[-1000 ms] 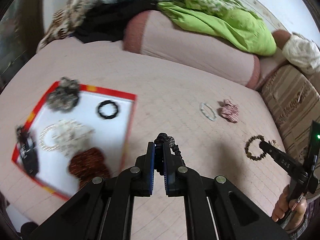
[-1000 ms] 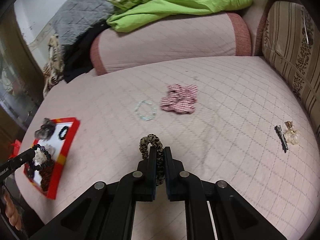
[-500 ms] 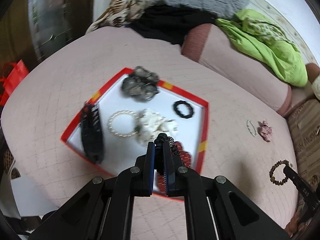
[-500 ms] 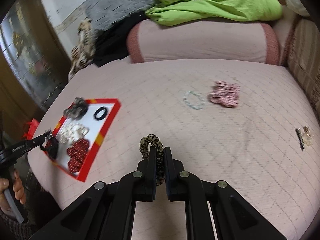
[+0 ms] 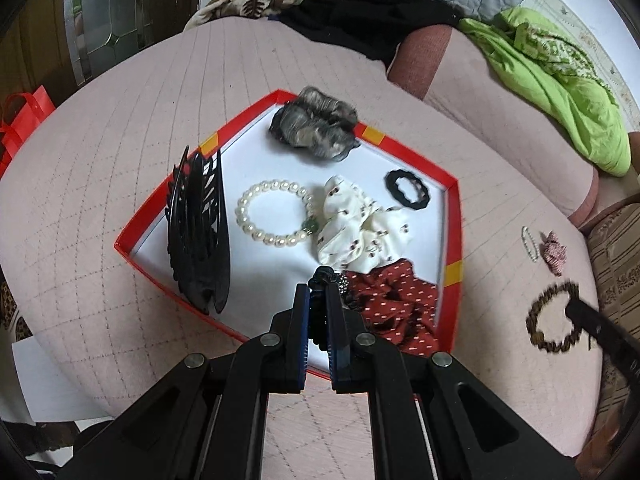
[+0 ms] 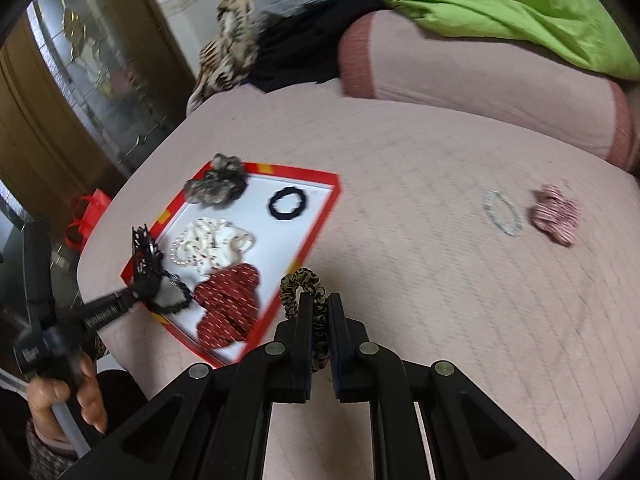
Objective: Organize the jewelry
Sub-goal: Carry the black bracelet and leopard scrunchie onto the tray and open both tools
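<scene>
The left tool (image 5: 319, 280) pinches a black beaded bracelet (image 5: 341, 282) above the near edge of the red-rimmed tray (image 5: 454, 216), over the red dotted scrunchie (image 5: 394, 298). The right tool (image 6: 320, 304) is clamped on a leopard-print scrunchie (image 6: 301, 280) above the pink bed cover (image 6: 460, 280), just beside the tray's right rim. A pale bead bracelet (image 6: 502, 213) and a pink checked scrunchie (image 6: 556, 214) lie well apart from the tray.

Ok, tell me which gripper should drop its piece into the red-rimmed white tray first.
Left. The left gripper, shut on the black beaded bracelet, hangs over the red-rimmed white tray. The right gripper, clamping the leopard-print hair tie, sits just outside its rim.
</scene>
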### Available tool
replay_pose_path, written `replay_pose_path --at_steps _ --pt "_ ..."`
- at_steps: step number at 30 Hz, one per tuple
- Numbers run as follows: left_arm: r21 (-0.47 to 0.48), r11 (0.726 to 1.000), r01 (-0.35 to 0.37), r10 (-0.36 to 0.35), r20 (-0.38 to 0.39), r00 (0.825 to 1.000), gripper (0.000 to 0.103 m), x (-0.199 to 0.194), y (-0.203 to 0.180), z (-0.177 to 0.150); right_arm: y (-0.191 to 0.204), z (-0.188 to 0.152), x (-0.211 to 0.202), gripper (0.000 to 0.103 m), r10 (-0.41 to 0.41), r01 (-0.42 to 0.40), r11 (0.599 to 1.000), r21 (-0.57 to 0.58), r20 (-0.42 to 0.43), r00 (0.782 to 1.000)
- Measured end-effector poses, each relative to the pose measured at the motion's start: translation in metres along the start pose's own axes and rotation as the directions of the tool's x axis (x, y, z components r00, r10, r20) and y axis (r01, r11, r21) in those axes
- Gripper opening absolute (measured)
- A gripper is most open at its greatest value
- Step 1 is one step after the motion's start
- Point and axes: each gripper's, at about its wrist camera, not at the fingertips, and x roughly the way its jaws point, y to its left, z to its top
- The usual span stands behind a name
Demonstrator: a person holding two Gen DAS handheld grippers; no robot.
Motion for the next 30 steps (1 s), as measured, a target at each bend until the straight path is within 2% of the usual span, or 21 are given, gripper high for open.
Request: replay_pose_path --at_steps 9,18,30 --pt "0.000 1.000 -0.006 0.006 -0.029 1.000 0.007 0.025 0.013 0.002 0.047 0.037 0.066 0.008 0.040 -0.043 0.998 -0.054 -0.062 0.997" --pt "0.010 1.000 -0.024 0.025 -0.047 0.999 0.007 0.041 0.022 0.003 0.059 0.049 0.131 0.008 -0.033 0.019 0.995 -0.100 -0.138 0.990" --pt "0.009 0.999 -0.039 0.039 -0.040 0.998 0.009 0.039 0.018 0.005 0.046 0.048 0.142 0.012 -0.058 0.044 0.995 -0.090 -0.155 0.986"
